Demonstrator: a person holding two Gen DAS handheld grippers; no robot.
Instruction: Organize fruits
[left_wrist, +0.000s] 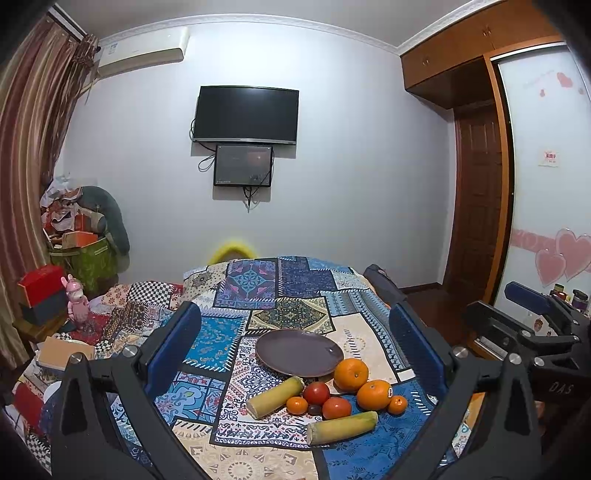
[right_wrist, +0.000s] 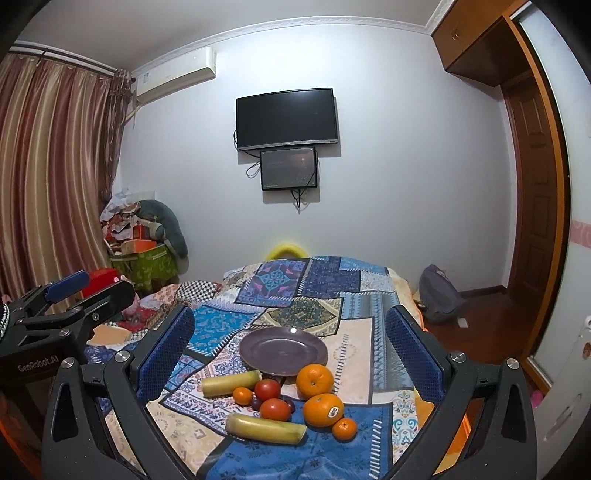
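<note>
A dark purple plate (left_wrist: 299, 351) (right_wrist: 283, 349) lies on the patchwork cloth. In front of it sits a cluster of fruit: two large oranges (left_wrist: 351, 374) (right_wrist: 314, 381), one with a sticker (left_wrist: 373, 394) (right_wrist: 322, 409), two tomatoes (left_wrist: 316, 393) (right_wrist: 267, 390), small mandarins (left_wrist: 297, 405) (right_wrist: 344, 429) and two yellow-green cane pieces (left_wrist: 274, 397) (right_wrist: 266, 428). My left gripper (left_wrist: 295, 350) is open, held above and short of the fruit. My right gripper (right_wrist: 291, 354) is open too, nothing between its blue pads. Each gripper shows at the edge of the other's view.
The cloth (left_wrist: 207, 454) covers a raised surface amid a bed. Clutter and a green box (left_wrist: 86, 258) stand at the left by the curtain. A grey bag (right_wrist: 439, 295) lies on the wooden floor at the right. Two screens (left_wrist: 245, 114) hang on the far wall.
</note>
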